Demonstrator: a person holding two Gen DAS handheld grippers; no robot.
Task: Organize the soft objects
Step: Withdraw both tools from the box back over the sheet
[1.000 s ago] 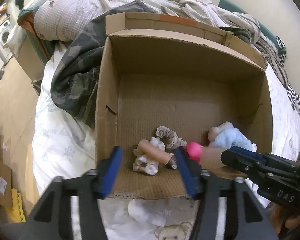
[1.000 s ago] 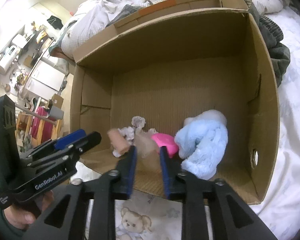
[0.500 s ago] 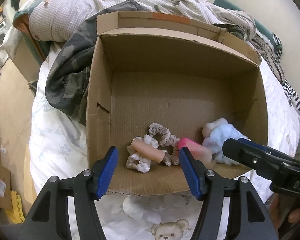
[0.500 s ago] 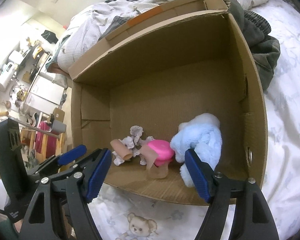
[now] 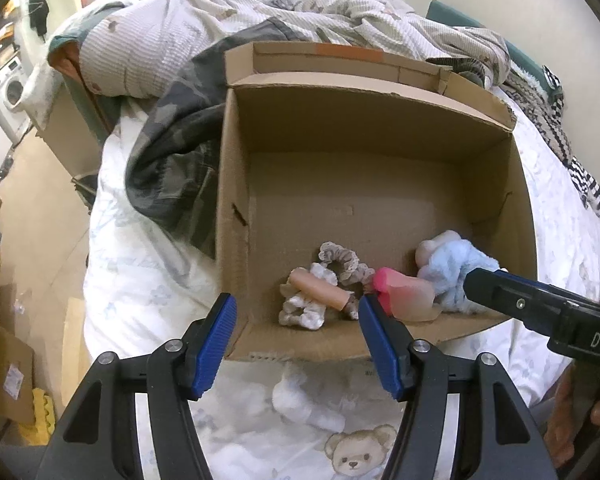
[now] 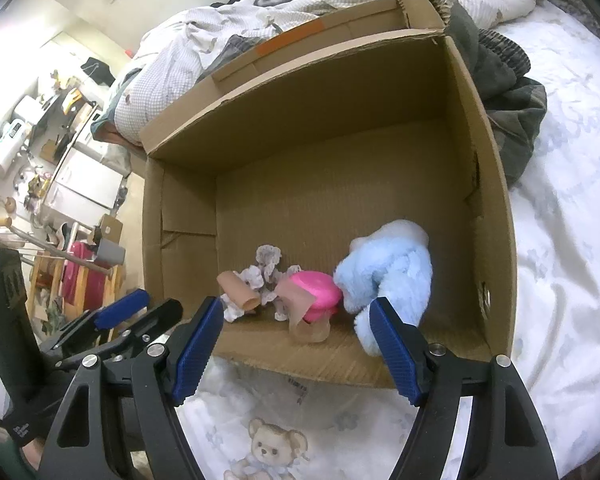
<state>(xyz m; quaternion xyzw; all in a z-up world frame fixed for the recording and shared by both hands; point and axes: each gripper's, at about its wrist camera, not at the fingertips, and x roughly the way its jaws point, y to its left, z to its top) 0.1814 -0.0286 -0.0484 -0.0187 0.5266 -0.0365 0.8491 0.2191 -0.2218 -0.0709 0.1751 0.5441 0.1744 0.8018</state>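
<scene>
plain brown corrugated cardboard box [image 6: 496, 208], a strip of orange tape on its twelve o'clock flap. inside, a fluffy pale blue plush toy [image 6: 392, 272] at three o'clock, a hot pink rounded soft piece [image 6: 320, 290] with a translucent peach part, a beige tube [image 5: 318, 290], grey and white lacy scrunchies [image 5: 340, 264]. royal blue ribbed finger pads [image 5: 216, 340] on black. white bedsheet [image 6: 572, 240] with faint blue flowers and a tan teddy bear print [image 5: 354, 454]. camouflage grey-green blanket [image 5: 172, 160] at nine o'clock.
</scene>
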